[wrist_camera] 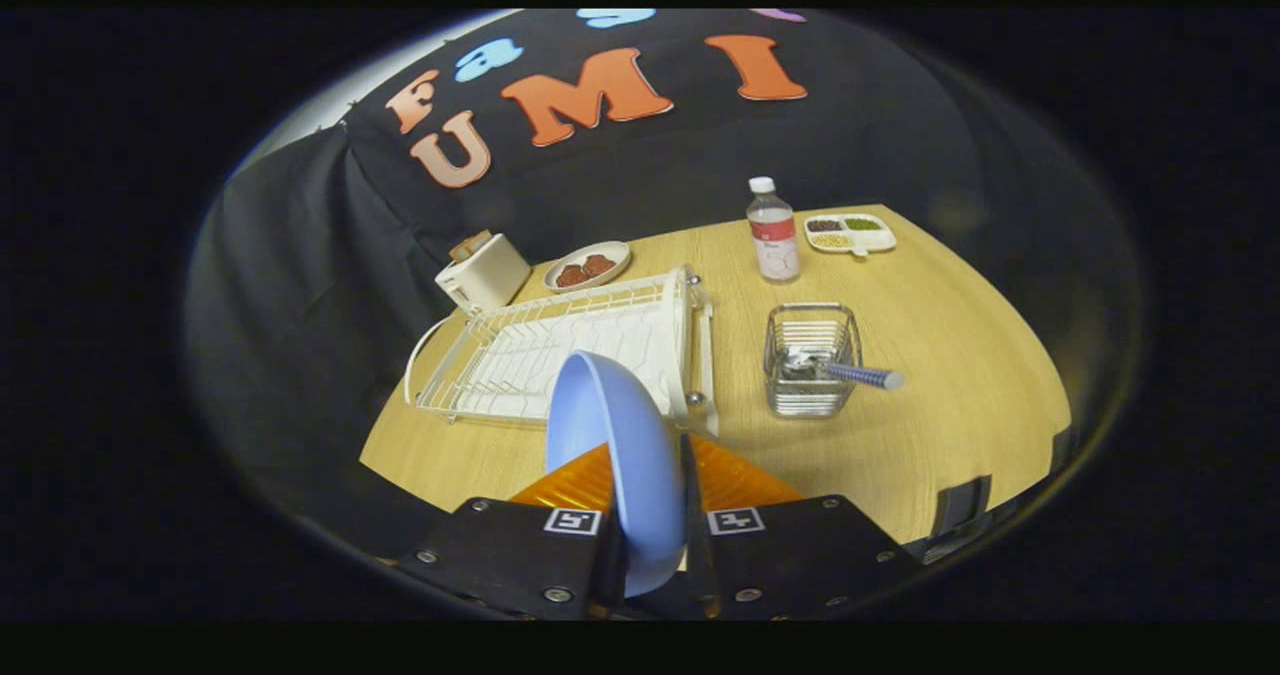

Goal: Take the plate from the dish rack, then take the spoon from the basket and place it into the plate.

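The hand-held gripper (pixel 655 500) is clamped on a light blue plate (pixel 620 455), both fingers pressing its sides so that the plate stands on edge between them, its rim rising ahead of the fingertips. Beyond the plate lies a white wire dish rack (pixel 560 350) on the wooden desk (pixel 950 395); the plate's upper edge overlaps the rack's near corner in this view, and whether they touch cannot be told. To the right of the rack, apart from it, stands a wire basket (pixel 812 360) holding a spoon (pixel 855 375), whose patterned handle projects over the basket's right rim. Farther back, a clear plastic bottle (pixel 773 230) with a white cap stands upright, and just beside it, to the right, sits a white divided tray (pixel 850 233) with small portions of food. Behind the rack are a white toaster (pixel 485 273) and, next to it, a small dish (pixel 587 266) carrying brown pieces.
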Demonstrator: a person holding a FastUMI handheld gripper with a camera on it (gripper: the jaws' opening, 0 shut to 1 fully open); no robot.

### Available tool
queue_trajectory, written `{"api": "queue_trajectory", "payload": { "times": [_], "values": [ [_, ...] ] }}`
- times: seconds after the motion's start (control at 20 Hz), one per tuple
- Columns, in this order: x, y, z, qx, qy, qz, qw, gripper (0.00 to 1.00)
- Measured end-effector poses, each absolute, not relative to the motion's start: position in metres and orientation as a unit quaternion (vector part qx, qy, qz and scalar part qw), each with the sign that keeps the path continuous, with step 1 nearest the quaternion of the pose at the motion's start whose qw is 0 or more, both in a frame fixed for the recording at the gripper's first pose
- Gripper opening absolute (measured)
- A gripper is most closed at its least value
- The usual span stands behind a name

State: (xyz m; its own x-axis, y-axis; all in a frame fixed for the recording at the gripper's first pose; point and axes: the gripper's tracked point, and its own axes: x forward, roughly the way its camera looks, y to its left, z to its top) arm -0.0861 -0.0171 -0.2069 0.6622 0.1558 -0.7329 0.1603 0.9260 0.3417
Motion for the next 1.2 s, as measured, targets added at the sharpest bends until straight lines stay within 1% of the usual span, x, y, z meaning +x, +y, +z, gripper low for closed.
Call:
{"api": "queue_trajectory", "payload": {
  "times": [0.15,0.35,0.55,0.65,0.7,0.75,0.8,0.95,1.1,1.15,1.2],
  "values": [
    [-0.108,-0.018,-0.238,0.248,0.420,-0.011,0.873,0.24],
    [-0.115,-0.019,-0.270,0.260,0.424,-0.017,0.868,0.24],
    [-0.111,-0.009,-0.279,0.291,0.404,-0.001,0.867,0.25],
    [-0.108,-0.017,-0.297,0.278,0.403,-0.024,0.872,0.27],
    [-0.113,-0.024,-0.310,0.260,0.417,-0.040,0.870,0.28],
    [-0.117,-0.027,-0.315,0.250,0.422,-0.043,0.871,0.30],
    [-0.115,-0.029,-0.312,0.253,0.415,-0.041,0.873,0.36],
    [-0.102,-0.043,-0.295,0.255,0.363,-0.048,0.895,0.45],
    [-0.099,-0.060,-0.285,0.221,0.332,-0.056,0.916,0.59],
    [-0.094,-0.067,-0.276,0.211,0.311,-0.058,0.925,0.61],
    [-0.089,-0.076,-0.268,0.196,0.288,-0.064,0.935,0.66]
  ]
}}
